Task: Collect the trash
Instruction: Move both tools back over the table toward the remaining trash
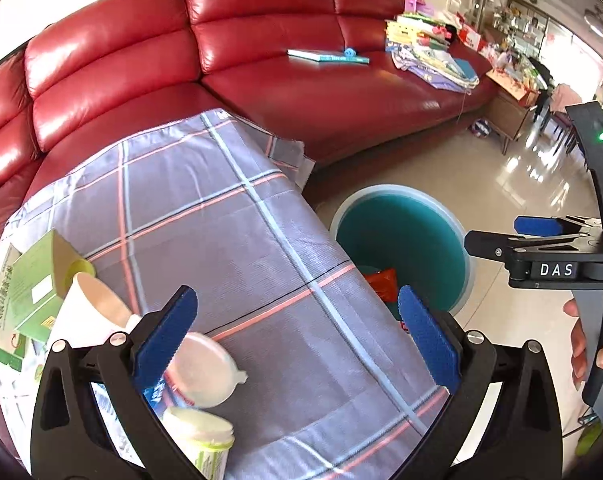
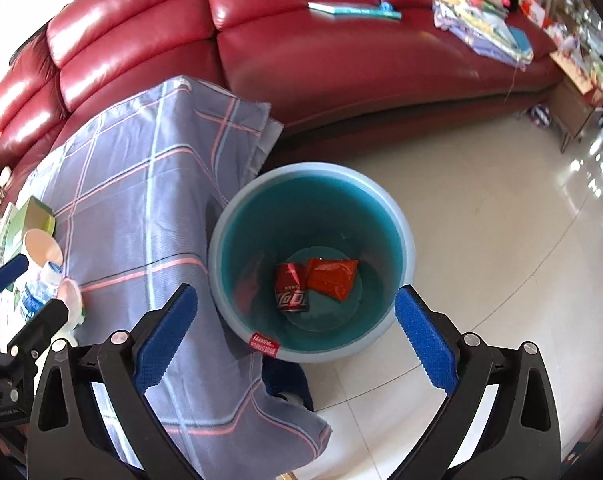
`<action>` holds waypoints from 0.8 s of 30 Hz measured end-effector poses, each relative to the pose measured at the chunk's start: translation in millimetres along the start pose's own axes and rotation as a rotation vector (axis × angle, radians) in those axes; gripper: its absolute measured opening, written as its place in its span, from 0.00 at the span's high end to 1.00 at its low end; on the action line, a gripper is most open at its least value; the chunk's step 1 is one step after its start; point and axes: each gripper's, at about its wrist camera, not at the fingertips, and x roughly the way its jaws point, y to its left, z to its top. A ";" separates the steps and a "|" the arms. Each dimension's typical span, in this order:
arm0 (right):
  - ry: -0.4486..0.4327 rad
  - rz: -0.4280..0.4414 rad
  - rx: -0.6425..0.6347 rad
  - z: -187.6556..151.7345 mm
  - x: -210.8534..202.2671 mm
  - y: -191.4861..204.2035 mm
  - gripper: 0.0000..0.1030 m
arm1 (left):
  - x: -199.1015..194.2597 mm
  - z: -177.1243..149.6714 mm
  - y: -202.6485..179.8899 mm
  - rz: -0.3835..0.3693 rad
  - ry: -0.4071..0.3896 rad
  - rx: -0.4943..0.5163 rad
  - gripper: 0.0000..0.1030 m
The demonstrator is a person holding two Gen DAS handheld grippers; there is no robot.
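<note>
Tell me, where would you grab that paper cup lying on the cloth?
I'd likely pinch the paper cup across its body near the open mouth, coming from above. It lies tipped on the checked cloth, with a green box crowding one side.

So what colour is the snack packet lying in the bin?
Orange-red; the snack packet lies beside a red can in the bin, clearest in the right wrist view.

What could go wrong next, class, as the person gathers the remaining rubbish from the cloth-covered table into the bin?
1. The paper cup, round lid and bottle crowd together, so the open left tongs may knock one off the table.
2. The checked cloth overhangs beside the bin; snagging it could drag everything off.
3. A light lid might miss the bin.
</note>
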 end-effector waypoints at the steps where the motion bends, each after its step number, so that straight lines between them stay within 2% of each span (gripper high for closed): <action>1: -0.004 0.002 -0.005 -1.0 -3.8 2.0 0.04 | -5.9 -2.1 3.7 -0.001 -0.006 -0.007 0.06; 7: -0.015 0.019 -0.023 -13.4 -26.2 23.9 0.04 | -34.2 -18.9 30.4 0.032 -0.026 -0.055 0.06; 12: 0.066 0.095 -0.034 -29.1 -24.5 56.5 0.04 | -56.8 -42.6 69.7 0.067 -0.034 -0.091 0.06; 17: 0.124 0.164 -0.078 -48.8 -18.3 107.0 0.04 | -75.1 -70.0 116.6 0.110 -0.030 -0.151 0.06; 24: 0.202 0.224 -0.157 -75.1 -2.8 178.5 0.04 | -83.5 -105.0 160.7 0.144 -0.015 -0.192 0.06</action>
